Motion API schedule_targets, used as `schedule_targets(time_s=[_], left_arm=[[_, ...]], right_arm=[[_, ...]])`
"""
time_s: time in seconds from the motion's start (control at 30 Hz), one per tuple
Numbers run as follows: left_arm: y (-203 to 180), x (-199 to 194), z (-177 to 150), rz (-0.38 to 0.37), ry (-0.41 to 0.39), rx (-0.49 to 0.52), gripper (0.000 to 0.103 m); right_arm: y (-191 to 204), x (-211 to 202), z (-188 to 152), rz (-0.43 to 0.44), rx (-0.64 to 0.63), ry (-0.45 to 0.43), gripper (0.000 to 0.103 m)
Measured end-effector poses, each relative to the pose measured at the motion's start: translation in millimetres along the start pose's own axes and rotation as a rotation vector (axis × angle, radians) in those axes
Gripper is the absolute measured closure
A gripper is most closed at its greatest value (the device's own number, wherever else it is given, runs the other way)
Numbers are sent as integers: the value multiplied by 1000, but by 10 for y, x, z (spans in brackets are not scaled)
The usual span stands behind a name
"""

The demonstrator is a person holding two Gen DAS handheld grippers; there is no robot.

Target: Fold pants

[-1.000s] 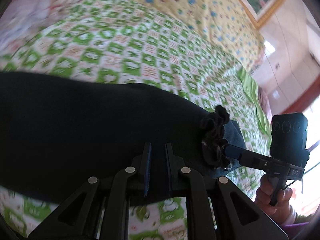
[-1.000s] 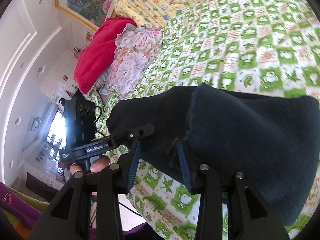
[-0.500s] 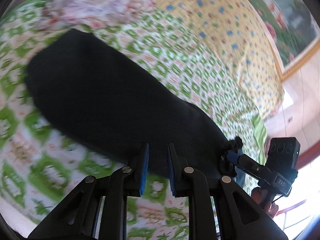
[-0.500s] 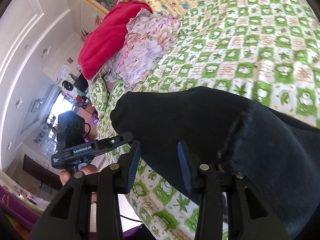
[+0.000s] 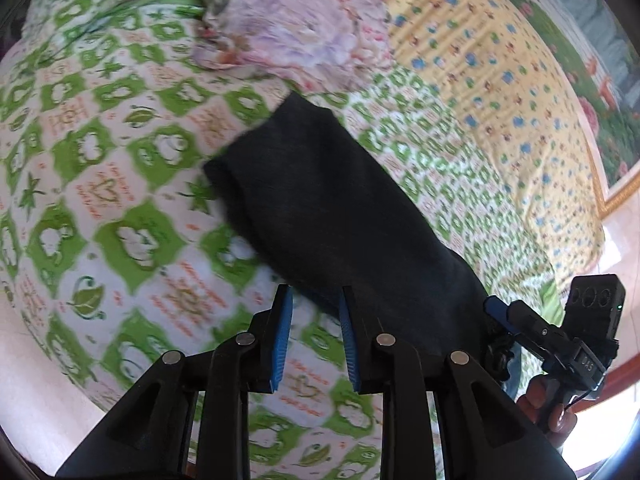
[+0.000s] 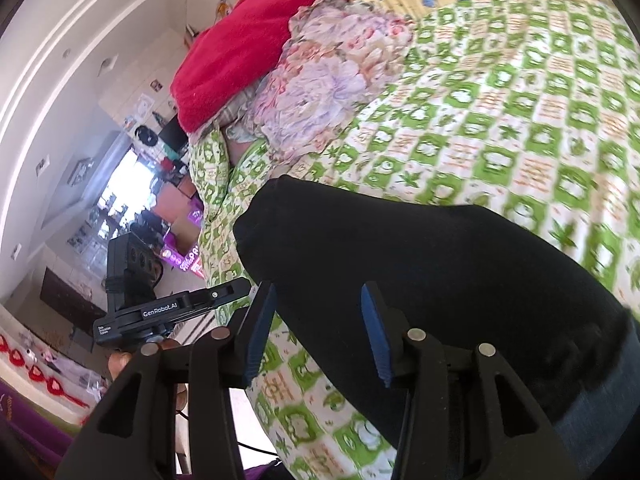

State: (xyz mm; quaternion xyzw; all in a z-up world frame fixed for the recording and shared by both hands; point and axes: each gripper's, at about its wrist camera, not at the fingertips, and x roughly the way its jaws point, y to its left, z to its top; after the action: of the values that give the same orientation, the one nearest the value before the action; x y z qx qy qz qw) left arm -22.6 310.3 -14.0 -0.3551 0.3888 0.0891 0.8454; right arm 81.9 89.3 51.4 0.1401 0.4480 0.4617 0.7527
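Dark pants lying folded in a long strip on the green-and-white checked bedspread, near the bed's front edge. Left gripper poised just over that strip's near edge, blue pads a narrow gap apart and opening, no cloth pinched between them. Right gripper over the same strip toward its other end, jaws moderately wide and opening, dark fabric spread beneath and beyond the fingers but not clamped. Seen from the right wrist, one rounded end of the pants reaching close to the bedspread's front edge. Floral bedding and red blanket heaped at the far corner, well apart from the pants.
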Motion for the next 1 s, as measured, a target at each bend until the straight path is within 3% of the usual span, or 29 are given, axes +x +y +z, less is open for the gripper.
schedule_targets(time_s=[0.1, 0.27, 0.83, 1.0], left_arm=[[81, 15, 37, 34, -4, -17, 79], [215, 83, 105, 11, 10, -79, 71], [453, 211, 250, -57, 27, -233, 69], [507, 116, 232, -35, -5, -270, 69]], right_arm=[[54, 143, 96, -5, -28, 26, 56], [132, 386, 296, -20, -81, 61, 56], [315, 1387, 1012, -42, -246, 225, 56], [414, 1613, 1167, -18, -311, 276, 56]])
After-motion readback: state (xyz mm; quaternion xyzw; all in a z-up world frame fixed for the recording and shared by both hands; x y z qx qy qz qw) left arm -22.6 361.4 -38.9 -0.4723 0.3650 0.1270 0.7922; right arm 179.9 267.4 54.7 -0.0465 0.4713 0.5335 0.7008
